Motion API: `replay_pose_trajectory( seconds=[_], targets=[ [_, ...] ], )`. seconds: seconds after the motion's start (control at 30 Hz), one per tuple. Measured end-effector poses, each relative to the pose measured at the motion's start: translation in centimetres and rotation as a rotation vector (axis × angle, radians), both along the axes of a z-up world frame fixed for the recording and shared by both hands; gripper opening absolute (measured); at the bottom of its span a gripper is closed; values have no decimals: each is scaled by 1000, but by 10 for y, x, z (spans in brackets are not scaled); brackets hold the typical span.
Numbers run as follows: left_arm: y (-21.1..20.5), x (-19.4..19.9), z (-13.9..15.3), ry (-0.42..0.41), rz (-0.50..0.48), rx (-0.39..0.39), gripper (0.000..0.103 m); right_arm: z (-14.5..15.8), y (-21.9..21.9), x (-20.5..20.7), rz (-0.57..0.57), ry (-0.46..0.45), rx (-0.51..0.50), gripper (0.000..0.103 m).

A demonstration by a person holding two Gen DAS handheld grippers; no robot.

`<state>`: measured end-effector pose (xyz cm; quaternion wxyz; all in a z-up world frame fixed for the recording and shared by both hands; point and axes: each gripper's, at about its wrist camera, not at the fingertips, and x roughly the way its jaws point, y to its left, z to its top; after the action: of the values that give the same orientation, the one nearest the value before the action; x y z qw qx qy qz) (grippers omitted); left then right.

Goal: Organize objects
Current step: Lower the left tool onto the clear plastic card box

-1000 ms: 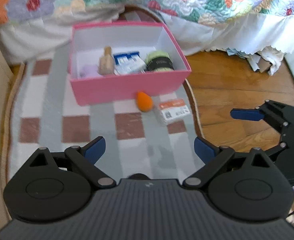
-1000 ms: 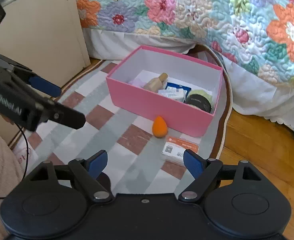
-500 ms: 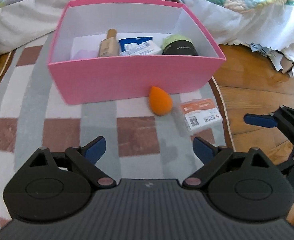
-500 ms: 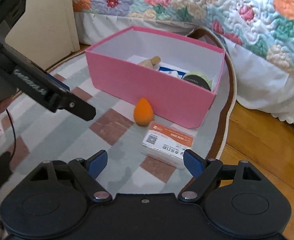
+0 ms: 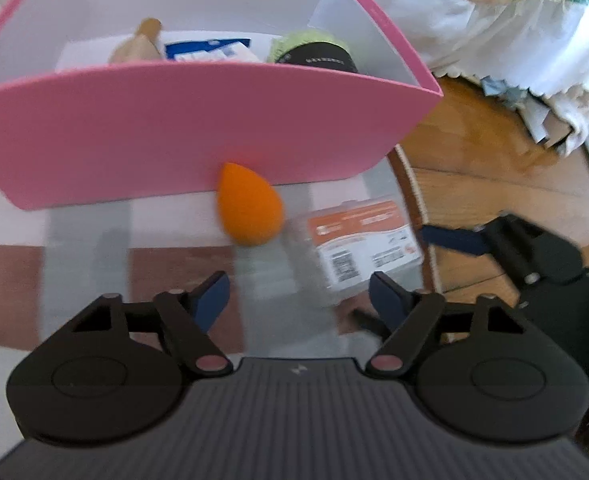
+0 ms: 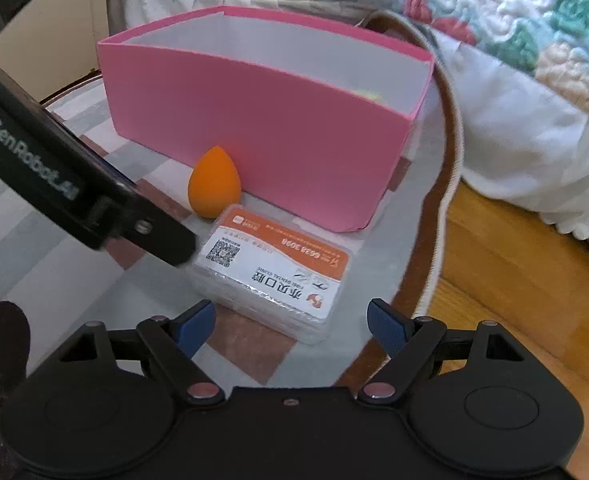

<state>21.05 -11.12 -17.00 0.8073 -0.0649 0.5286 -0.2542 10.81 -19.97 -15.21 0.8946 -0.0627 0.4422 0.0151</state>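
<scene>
A pink box (image 5: 198,136) stands on the checked rug and holds a tan bottle (image 5: 142,42), a blue-and-white packet (image 5: 210,50) and a black-and-green jar (image 5: 314,54). An orange teardrop sponge (image 5: 248,210) lies against its front wall. A clear plastic case with an orange label (image 5: 360,246) lies beside the sponge. My left gripper (image 5: 298,298) is open and empty, low over the rug just short of both. My right gripper (image 6: 290,322) is open and empty, right at the near edge of the case (image 6: 272,276). The sponge (image 6: 213,188) and box (image 6: 262,132) lie beyond it.
A bed with a floral quilt (image 6: 434,4) and white skirt (image 6: 526,148) stands behind the box. Wooden floor (image 6: 514,280) lies right of the rug's braided edge (image 6: 438,256). A cream panel (image 6: 74,36) stands at the left. The left gripper's arm (image 6: 70,192) crosses the right wrist view.
Both grippers have moved forward and down toward the sponge and the case, which now look much larger. Both stay open and empty.
</scene>
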Motion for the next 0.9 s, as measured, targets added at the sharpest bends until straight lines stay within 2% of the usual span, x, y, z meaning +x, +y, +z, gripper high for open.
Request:
replay_pose_trajectory(
  seconds=[0.07, 0.13, 0.23, 0.3, 0.37, 0.43, 0.6, 0.7, 0.9],
  targets=[
    [-2, 0, -7, 1, 5, -30, 70, -5, 0, 4, 20, 6, 19, 86],
    [-2, 0, -15, -7, 15, -24, 73, -11, 0, 7, 26, 13, 35, 86],
    [3, 0, -20, -17, 17, -79, 69, -14, 3, 10, 9, 4, 54, 88],
    [6, 0, -21, -30, 9, -116, 56, -14, 3, 11, -15, 1, 68, 88],
    [8, 1, -22, -9, 2, -158, 50, -13, 3, 11, -34, -2, 91, 89],
    [11, -1, -22, 20, 3, -184, 48, -11, 5, 11, -45, 0, 125, 89],
    [31, -16, -19, 71, 27, -166, 48, -8, 24, 8, -67, 5, 170, 90],
    [47, -25, -19, 103, 38, -135, 48, -8, 40, 4, -39, 12, 184, 90],
    [65, -21, -25, 140, 94, -143, 54, -9, 75, -4, 59, 5, 110, 89]
  ],
)
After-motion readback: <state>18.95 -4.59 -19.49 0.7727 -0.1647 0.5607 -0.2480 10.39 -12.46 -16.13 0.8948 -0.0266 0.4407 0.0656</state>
